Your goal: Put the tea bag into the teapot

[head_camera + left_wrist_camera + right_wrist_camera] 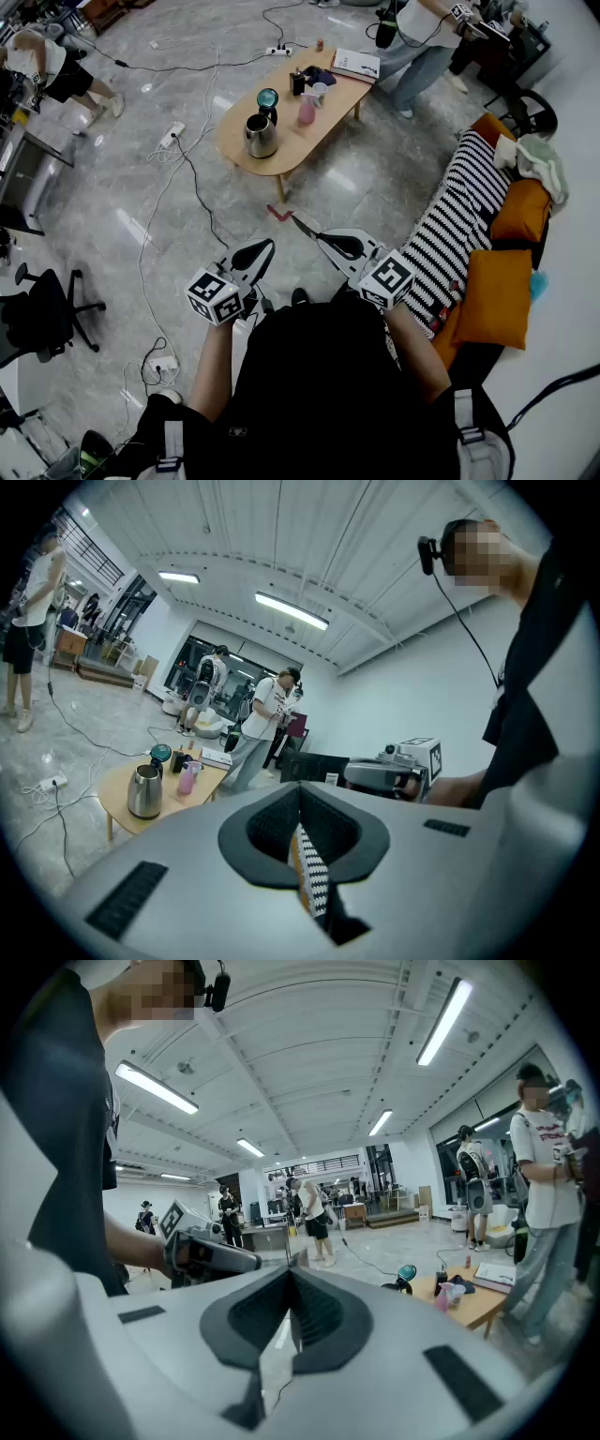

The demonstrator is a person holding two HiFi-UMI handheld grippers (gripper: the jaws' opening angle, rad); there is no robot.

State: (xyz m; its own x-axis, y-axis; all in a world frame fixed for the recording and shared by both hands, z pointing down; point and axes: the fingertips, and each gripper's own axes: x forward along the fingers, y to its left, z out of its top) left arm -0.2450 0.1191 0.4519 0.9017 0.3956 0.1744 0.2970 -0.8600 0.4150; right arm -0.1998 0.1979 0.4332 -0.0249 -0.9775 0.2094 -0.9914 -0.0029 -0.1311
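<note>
The task is at its approach stage, by my reading: the person stands well back from the low table (pixel 236 142) with both tools held close to the body, and nothing is in hand.

The left gripper (pixel 265 246) has its jaws pressed together on nothing. In its own view only the striped throw shows through the slot under the closed tips. The right gripper (pixel 302 225) is likewise clenched and empty, with bare floor showing beneath its tips.

The teapot (pixel 261 134) stands on the table at about 12 o'clock from the person, near the table's 7 o'clock end. It looks like a squat, rounded pot of polished steel with a dark handle. No view shows the tea bag clearly enough to place it. It may lie among the small items at the table's 1 o'clock end.

The next move probably calls for walking up to the table, finding the bag, and opening one gripper to pinch it. A thin paper bag would need a light, precise grip.

- The table is an oval of pale, smooth wood on slim legs.
- A teal round object (pixel 268 97) sits just beyond the teapot at 12 o'clock.
- A pink bottle (pixel 307 111) and an open book (pixel 355 65) lie further toward 1 o'clock.
- The floor (pixel 122 225) is glossy grey stone crossed by cables.
- At 3 o'clock, a sofa carries a black-and-white striped throw (pixel 450 234) and soft orange cushions (pixel 492 295).
</note>
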